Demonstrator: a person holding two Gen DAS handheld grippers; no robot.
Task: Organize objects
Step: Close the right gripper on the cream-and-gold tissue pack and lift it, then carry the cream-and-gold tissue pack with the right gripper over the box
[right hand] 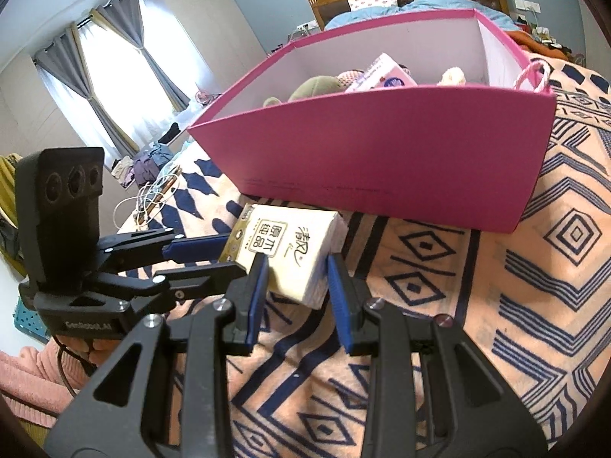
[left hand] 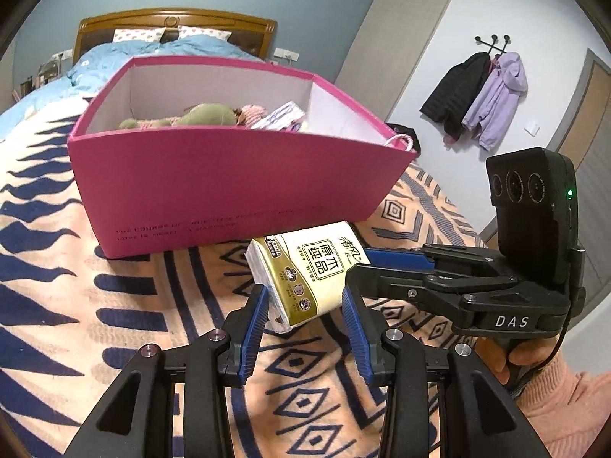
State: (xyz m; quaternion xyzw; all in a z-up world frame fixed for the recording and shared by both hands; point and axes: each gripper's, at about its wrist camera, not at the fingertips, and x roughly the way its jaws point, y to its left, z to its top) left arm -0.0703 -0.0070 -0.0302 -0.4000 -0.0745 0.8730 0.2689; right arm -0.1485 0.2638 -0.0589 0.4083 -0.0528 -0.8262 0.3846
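Tissues are the thing in front of me: a soft rectangular pack of paper tissues in a gold and cream plastic wrapper (left hand: 305, 271) lies flat on the peach blanket with dark blue geometric patterns (left hand: 57, 305), just in front of the tall magenta cardboard box (left hand: 214, 187) and close to its near wall. Whether pack and box touch I cannot tell.

My left claw (left hand: 305, 305) stands wide open, its blue-padded fingers (left hand: 256, 318) spread to either side of the pack's near corner. The corner sits between the tips, but I see a gap on each side, so this claw has hold of nothing.

My right claw (right hand: 294, 278) is likewise spread wide, with the opposite end of the pack between its blue pads (right hand: 338, 297). The left-hand pad lies just beside the wrapper's edge; I cannot tell whether it touches. The other pad is clear of the pack. Nothing is gripped here either.

In the left wrist view my right claw (left hand: 357, 263) reaches in from the side with its fingertips at the pack's edge; in the right wrist view the left claw (right hand: 233, 252) does the same from the other side.

Inside the box lie a green plush toy (left hand: 208, 114), a pink knitted soft toy (left hand: 254, 112) and a white and purple patterned packet (left hand: 280, 116).
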